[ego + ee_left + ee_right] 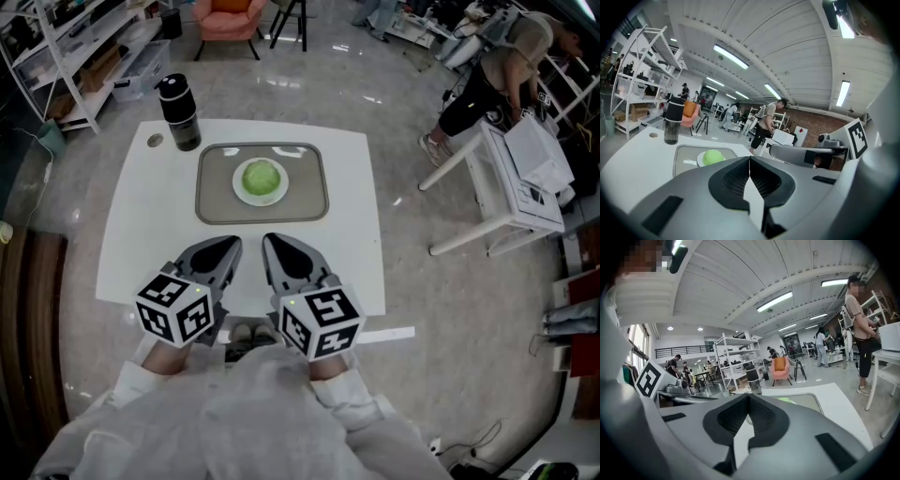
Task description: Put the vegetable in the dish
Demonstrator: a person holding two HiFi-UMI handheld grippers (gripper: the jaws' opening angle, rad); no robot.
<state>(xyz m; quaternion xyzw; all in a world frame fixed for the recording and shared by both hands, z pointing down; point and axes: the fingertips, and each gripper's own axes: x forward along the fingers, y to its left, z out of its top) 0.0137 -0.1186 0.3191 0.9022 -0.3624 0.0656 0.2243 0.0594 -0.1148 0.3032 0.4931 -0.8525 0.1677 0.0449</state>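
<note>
Vegetable point(261, 177) round, axisless, on the dish point(237, 186); left claw point(232, 244) and right claw point(269, 240) closed, empty.

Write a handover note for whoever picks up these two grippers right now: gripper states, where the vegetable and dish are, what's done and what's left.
Left gripper: fingers shut, nothing between them, above the near part of the white table.
Right gripper: the same, shut and empty, beside the left one.
Vegetable: round, green, sitting in the white dish.
The dish is in the middle of the grey tray, ahead of both grippers. A dark bottle stands upright off the tray's far left corner.
Done: the vegetable is in the dish.
Left: apparently nothing; just check that it sits steady.
</note>
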